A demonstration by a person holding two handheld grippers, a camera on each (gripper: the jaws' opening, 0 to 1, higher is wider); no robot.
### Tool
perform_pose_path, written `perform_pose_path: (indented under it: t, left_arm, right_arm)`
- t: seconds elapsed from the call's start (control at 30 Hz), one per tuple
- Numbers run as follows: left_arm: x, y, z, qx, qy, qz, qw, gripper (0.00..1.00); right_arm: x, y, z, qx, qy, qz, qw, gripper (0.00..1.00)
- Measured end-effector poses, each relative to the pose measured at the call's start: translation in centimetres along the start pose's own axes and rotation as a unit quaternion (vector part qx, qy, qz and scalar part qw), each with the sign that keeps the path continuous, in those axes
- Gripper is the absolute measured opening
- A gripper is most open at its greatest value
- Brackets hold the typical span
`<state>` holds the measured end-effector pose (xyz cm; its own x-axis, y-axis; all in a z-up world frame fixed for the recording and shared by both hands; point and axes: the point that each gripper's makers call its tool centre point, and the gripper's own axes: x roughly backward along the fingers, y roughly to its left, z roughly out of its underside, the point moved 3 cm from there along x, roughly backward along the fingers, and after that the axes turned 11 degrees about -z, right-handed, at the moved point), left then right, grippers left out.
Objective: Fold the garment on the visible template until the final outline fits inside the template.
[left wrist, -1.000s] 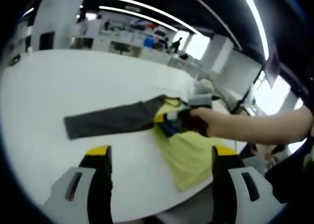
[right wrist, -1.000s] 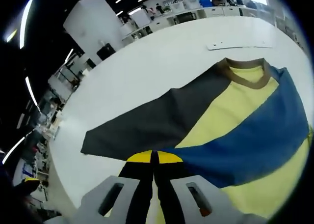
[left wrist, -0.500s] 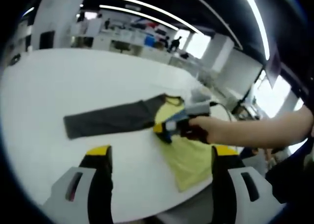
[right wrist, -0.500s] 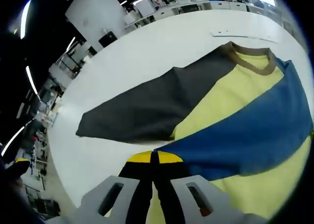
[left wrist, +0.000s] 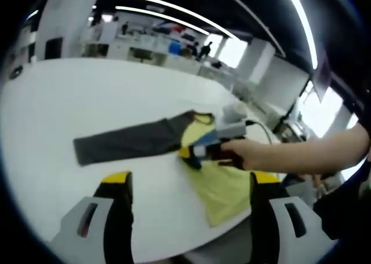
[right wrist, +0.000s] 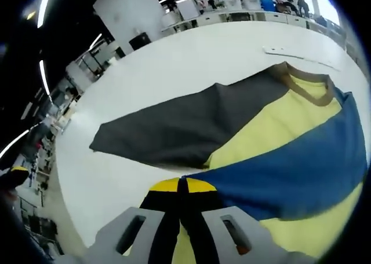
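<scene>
A long-sleeved garment lies on the white table (left wrist: 87,96): yellow body (left wrist: 223,191), grey sleeve (left wrist: 124,142) stretched to the left. In the right gripper view the grey sleeve (right wrist: 179,125), yellow body (right wrist: 269,131), brown collar (right wrist: 310,81) and blue sleeve (right wrist: 290,174) are close. My right gripper (right wrist: 182,186) is shut on the blue sleeve's end, held over the yellow body; it also appears in the left gripper view as the right gripper (left wrist: 197,151) in a person's hand (left wrist: 249,154). My left gripper (left wrist: 188,186) stands open above the table's near edge, holding nothing.
A thin pale strip (right wrist: 290,52) lies on the table beyond the collar. White table (right wrist: 191,61) stretches wide around the garment. Desks, shelves and distant people stand in the background of the room.
The right gripper has carried the blue sleeve's end a little further across the yellow body toward the grey sleeve. The left gripper has stayed put.
</scene>
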<state>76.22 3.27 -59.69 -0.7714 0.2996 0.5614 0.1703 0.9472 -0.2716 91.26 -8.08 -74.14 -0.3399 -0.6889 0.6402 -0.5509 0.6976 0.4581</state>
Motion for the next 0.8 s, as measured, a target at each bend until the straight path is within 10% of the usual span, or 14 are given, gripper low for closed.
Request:
perform_pose_path:
  t: [0.8]
  left_arm:
    - [-0.2,-2.8,0.0,-0.011,-0.003,0.011,0.9999,0.79]
  right_arm:
    - [3.8,0.1,-2.1,0.116,-0.027,-0.034,0.9923,0.21]
